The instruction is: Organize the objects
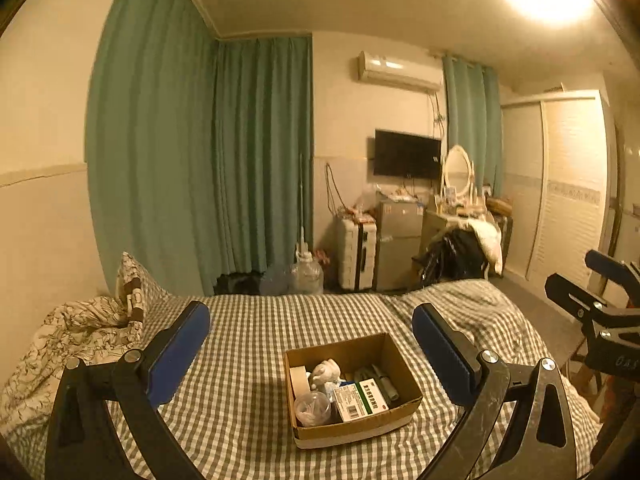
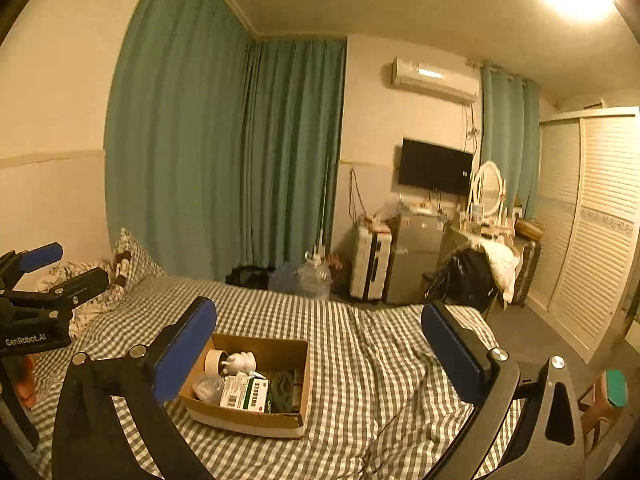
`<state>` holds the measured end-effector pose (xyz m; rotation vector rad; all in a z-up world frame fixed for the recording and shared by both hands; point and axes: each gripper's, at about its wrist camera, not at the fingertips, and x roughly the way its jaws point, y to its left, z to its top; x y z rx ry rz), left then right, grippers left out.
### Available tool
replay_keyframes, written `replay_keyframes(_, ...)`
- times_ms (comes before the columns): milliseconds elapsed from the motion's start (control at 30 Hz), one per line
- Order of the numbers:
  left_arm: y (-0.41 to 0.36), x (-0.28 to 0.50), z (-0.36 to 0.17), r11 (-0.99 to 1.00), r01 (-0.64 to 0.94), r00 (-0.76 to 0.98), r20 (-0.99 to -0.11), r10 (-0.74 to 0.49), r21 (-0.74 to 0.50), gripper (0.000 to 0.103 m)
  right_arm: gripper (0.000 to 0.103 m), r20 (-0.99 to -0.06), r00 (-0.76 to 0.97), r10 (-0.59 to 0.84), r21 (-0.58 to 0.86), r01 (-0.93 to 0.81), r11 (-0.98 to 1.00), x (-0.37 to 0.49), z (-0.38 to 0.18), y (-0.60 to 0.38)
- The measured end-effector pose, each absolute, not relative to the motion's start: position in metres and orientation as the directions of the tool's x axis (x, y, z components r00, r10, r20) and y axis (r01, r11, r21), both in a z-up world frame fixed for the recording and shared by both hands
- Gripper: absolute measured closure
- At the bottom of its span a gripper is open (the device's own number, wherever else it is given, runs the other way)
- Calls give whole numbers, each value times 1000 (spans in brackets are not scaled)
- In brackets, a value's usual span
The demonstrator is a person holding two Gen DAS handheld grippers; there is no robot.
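An open cardboard box (image 1: 400, 364) sits on the checked bed (image 1: 248, 344). It holds a tape roll (image 1: 298, 380), a white figurine (image 1: 326, 372), a green and white medicine box (image 1: 360, 402), a clear plastic cup (image 1: 312, 408) and dark items. My left gripper (image 1: 312, 340) is open and empty, raised above and before the box. My right gripper (image 2: 320, 332) is open and empty, with the cardboard box (image 2: 272, 346) low between its fingers toward the left. Each gripper shows at the edge of the other's view.
A patterned quilt (image 1: 80, 328) and pillow (image 1: 132, 284) lie at the bed's left. Past the bed stand green curtains, a water jug (image 1: 306, 276), a suitcase (image 1: 356, 256), a small fridge, a dressing table and a wardrobe (image 2: 592, 224). A stool (image 2: 608, 396) stands at right.
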<state>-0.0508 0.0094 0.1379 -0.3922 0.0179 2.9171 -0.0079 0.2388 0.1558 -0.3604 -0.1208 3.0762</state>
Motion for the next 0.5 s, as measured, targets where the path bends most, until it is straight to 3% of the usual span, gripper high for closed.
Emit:
replay_keyframes(367,19,-31,60,-996,-94,-972,-219,91,0,0,0,-159,-987,32,-51,-24,-998,1,75,249)
replay_keyframes(500,24,-37,18,-995,-99,-956,-277,96,-6,0,0,-231,-973,16,-11,-14,-1000,-17,32,260)
